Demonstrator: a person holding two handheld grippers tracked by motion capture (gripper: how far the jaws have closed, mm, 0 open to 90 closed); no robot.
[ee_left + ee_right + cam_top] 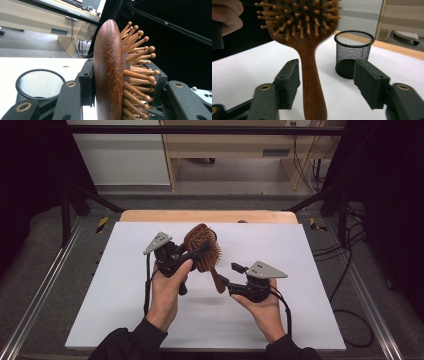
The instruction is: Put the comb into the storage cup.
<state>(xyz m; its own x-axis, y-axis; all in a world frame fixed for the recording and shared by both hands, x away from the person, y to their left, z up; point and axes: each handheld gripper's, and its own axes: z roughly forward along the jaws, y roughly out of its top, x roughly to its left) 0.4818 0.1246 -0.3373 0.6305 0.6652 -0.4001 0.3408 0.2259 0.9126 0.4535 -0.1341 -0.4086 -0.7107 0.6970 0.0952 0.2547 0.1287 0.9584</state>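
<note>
Above the white surface (125, 320), left of the black mesh cup (353, 53), your left gripper (192, 251) clamps its fingers on the hairbrush (202, 247): an oval head of smooth reddish-brown wood, studded with pale ball-tipped wooden pins. Your right gripper (327, 82) has let go; its fingers stand apart either side of the slim rounded handle, touching nothing.

Black mesh pen cup (353, 53) upright on the white tabletop (125, 285); wooden desk (240, 145) beyond.
</note>
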